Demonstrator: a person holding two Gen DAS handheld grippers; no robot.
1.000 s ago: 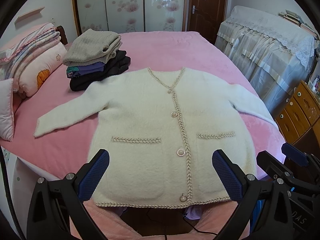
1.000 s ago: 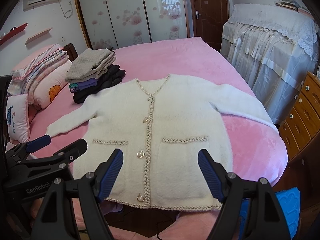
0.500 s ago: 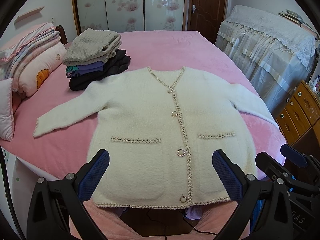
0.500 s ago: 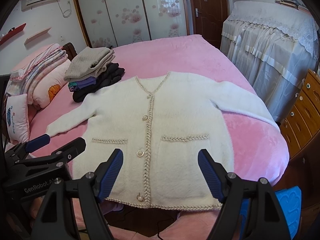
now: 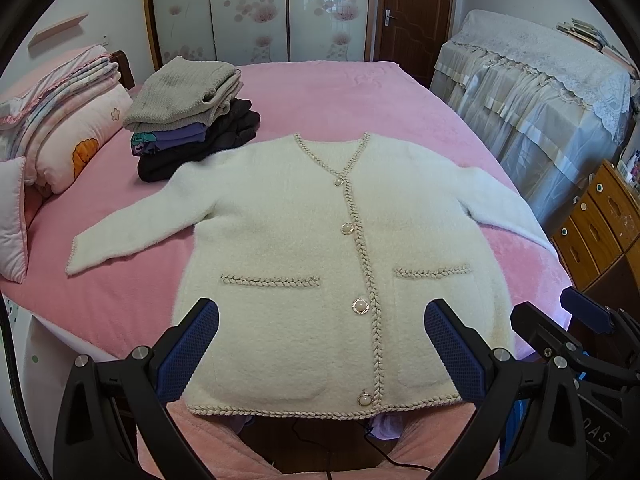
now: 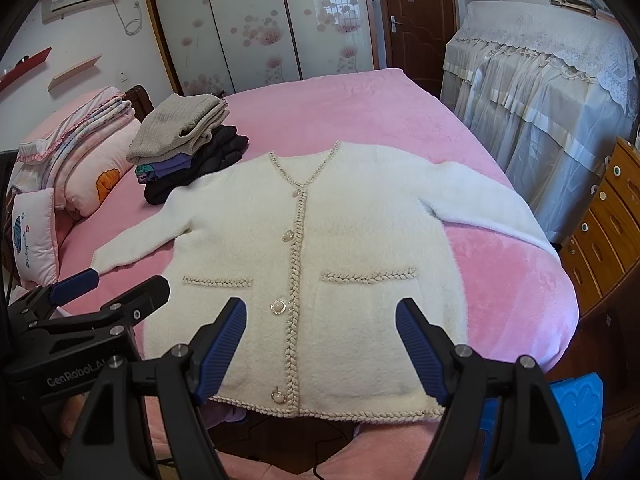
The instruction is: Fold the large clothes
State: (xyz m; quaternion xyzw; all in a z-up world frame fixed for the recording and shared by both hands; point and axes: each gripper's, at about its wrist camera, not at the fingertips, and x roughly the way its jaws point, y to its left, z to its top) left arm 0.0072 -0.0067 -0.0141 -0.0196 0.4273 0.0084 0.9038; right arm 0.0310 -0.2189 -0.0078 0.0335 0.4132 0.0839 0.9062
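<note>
The cream cardigan (image 5: 320,248) is being shown spread flat, front up and buttoned, on the pink bed (image 5: 360,96), with its hem lying along the near edge. Both sleeves are being left stretched outward: the left sleeve (image 5: 132,224) is lying flat on the cover, while the right sleeve (image 6: 492,208) is reaching toward the bed's side, where its cuff is possibly hanging over, though this is not being shown clearly.

Almost nothing is being altered compared with 1 second ago: the garment is being kept unfolded, and only a slight drift of both views is being noticed. From this it is being judged that no fold is yet being started, and that a sleeve or side edge is likely being chosen for the 1st grasp.

The left gripper (image 5: 320,340) is being held spread wide above the hem, nothing being gripped between its blue pads (image 5: 188,348). The right gripper (image 6: 320,340) is likewise being held released and empty, just beside it.

Beyond the collar, a stack of folded clothes (image 5: 188,116) is being kept near the pillows (image 5: 76,132), and a covered cabinet (image 6: 540,92) is standing well apart.
</note>
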